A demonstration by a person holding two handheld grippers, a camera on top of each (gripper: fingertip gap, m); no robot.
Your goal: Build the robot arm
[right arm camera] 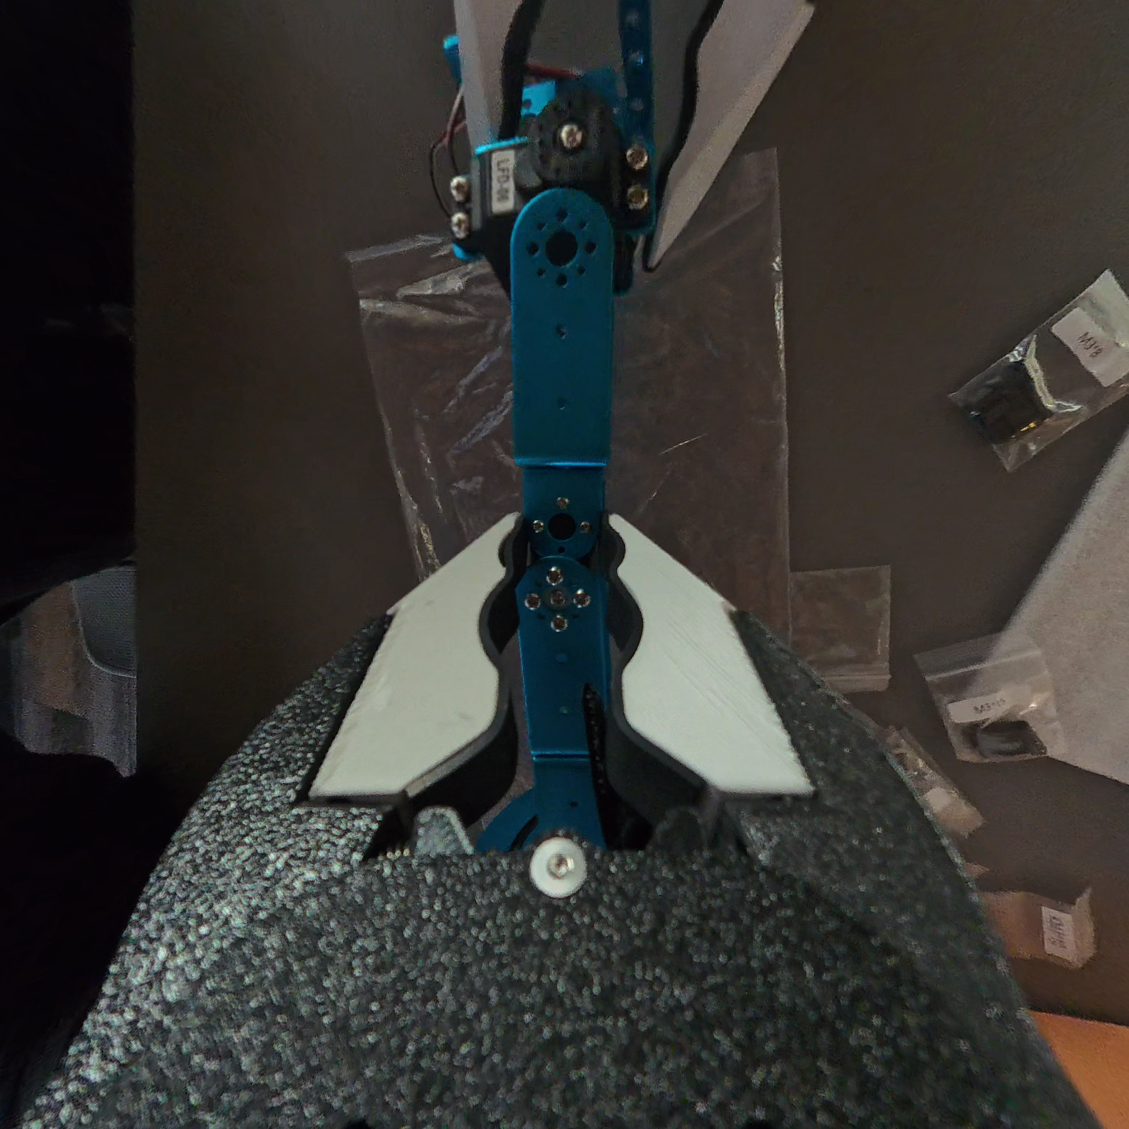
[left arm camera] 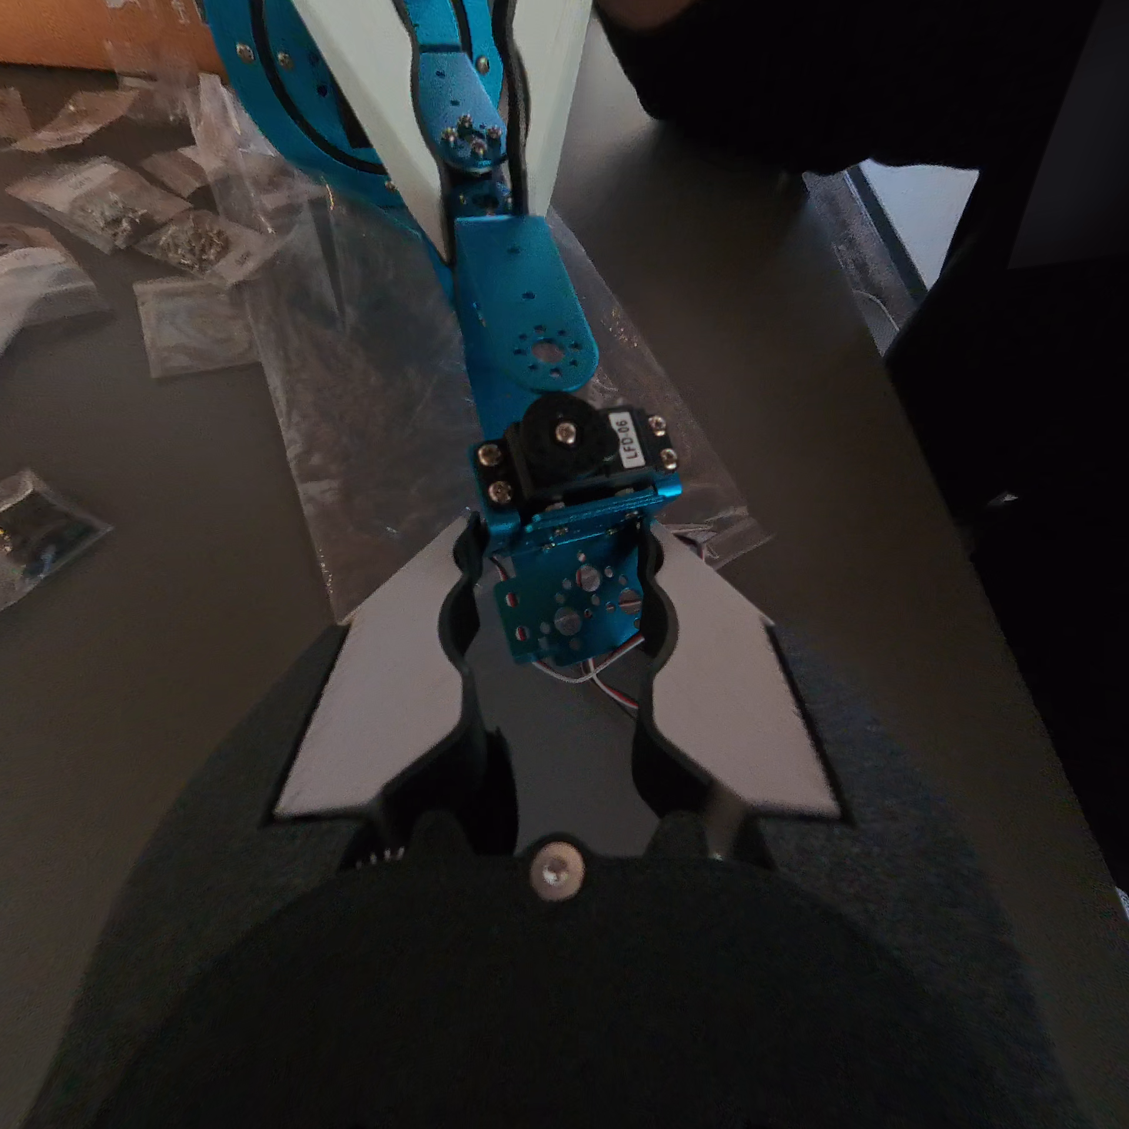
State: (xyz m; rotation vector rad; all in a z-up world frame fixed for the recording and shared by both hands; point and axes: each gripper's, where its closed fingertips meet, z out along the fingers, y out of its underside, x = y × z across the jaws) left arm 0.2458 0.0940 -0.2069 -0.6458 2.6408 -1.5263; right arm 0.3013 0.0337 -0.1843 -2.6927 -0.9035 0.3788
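My left gripper [left arm camera: 562, 537] is shut on a blue perforated metal bracket [left arm camera: 571, 611] that carries a black servo [left arm camera: 565, 449] with thin wires trailing below. My right gripper [right arm camera: 562, 525] is shut on a blue metal arm link [right arm camera: 562, 647] joined to a long blue U-bracket [right arm camera: 562, 342]. That bracket's round end lies right by the servo [right arm camera: 565, 143]. The two grippers face each other, holding the parts above a dark table. The right gripper's white fingers [left arm camera: 379, 104] show at the top of the left wrist view. The left gripper's fingers [right arm camera: 721, 122] show at the top of the right wrist view.
A clear plastic bag [right arm camera: 690, 391] lies flat on the dark table [left arm camera: 763, 305] under the parts. Several small labelled bags of screws and parts [left arm camera: 122, 214] lie to one side, also in the right wrist view [right arm camera: 1038, 391]. The table edge [left arm camera: 886, 244] runs beside a dark shape. Tip to tip, the grippers are about 9 cm apart.
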